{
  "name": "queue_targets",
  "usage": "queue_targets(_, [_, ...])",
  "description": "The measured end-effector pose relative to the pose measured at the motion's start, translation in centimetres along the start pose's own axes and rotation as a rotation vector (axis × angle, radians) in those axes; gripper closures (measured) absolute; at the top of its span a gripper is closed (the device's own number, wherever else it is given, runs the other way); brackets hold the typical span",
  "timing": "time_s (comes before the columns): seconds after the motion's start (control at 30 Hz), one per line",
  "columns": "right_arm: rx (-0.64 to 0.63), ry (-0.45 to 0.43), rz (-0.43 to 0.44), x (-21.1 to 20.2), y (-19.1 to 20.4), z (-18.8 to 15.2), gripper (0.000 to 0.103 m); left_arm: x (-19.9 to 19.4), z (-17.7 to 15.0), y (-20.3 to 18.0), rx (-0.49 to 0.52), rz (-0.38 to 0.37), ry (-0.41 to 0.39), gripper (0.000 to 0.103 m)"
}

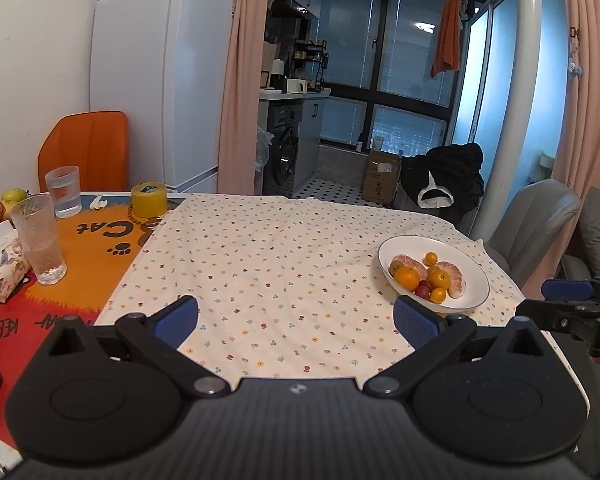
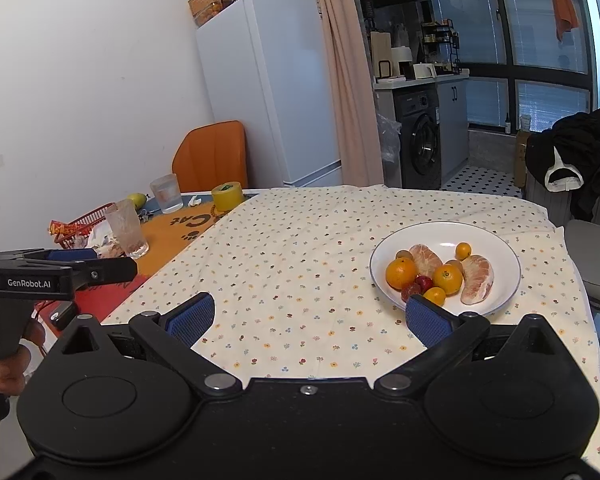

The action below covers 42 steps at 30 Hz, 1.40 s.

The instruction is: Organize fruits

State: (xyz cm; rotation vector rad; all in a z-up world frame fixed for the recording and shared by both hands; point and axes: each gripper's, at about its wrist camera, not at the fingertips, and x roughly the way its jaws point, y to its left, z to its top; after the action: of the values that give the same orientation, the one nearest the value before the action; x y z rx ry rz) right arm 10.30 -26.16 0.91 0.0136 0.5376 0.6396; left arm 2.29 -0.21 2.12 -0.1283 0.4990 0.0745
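Blue-padded tools (image 1: 296, 320) (image 2: 309, 316) wide apart, empty

A: How does the left gripper (image 1: 296, 320) stand?
B: Low in frame, jaws spread wide, nothing between.
A: The right gripper (image 2: 308, 316)?
B: The same, wide and empty. A hand (image 2: 8, 364) at lower left holds the left one's handle.
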Motion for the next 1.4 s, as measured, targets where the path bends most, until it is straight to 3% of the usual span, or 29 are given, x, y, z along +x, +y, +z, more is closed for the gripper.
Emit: queue_targets(1.4, [-0.006,0.019,0.005,0.06,0.13,0.14,0.000,0.00,-0.39,-0.28,0.033,-0.008,0.026,0.000])
